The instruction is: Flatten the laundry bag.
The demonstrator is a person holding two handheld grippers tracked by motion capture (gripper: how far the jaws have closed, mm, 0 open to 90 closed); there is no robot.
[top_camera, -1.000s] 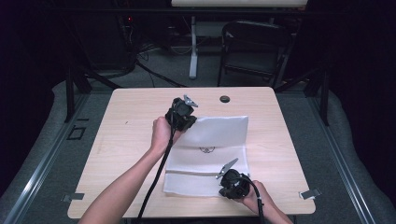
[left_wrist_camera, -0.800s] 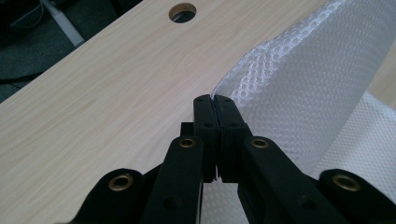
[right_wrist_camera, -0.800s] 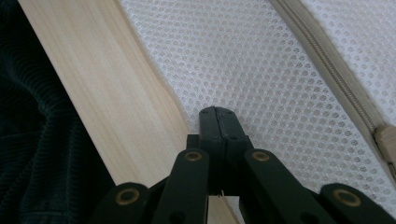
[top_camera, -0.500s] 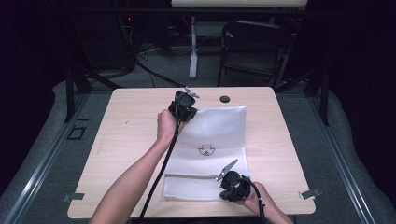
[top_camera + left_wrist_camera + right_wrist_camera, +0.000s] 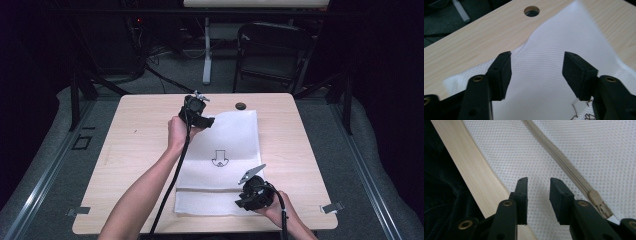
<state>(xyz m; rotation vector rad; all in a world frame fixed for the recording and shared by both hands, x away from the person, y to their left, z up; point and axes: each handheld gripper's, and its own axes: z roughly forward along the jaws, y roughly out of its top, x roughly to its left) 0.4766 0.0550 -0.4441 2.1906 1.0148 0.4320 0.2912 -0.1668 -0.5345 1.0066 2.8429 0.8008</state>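
Note:
A white mesh bag [image 5: 220, 145] lies flat on the wooden table [image 5: 140, 150], with a black arrow print [image 5: 218, 159] at its middle. My left gripper [image 5: 204, 120] is at the bag's far left corner. Its jaws have just been opening and now stand apart over the mesh [image 5: 541, 82] without pressing it, so the left gripper [image 5: 536, 60] is open. My right gripper [image 5: 240, 202] is at the bag's near right part. Its jaws have just been opening too. The right gripper [image 5: 537, 182] hovers open over the mesh beside the beige zipper [image 5: 559, 157], near the zipper pull [image 5: 596, 197].
A round hole [image 5: 241, 105] in the table lies just beyond the bag's far edge, and the hole [image 5: 531, 11] is ahead of the left jaws. The table's near edge [image 5: 474, 177] runs close beside the right jaws. A dark chair [image 5: 272, 50] stands behind the table.
The left hand has moved toward the table's far edge. The bag's far part, skewed before, now lies stretched out straight and flat. The right hand has stayed in place.

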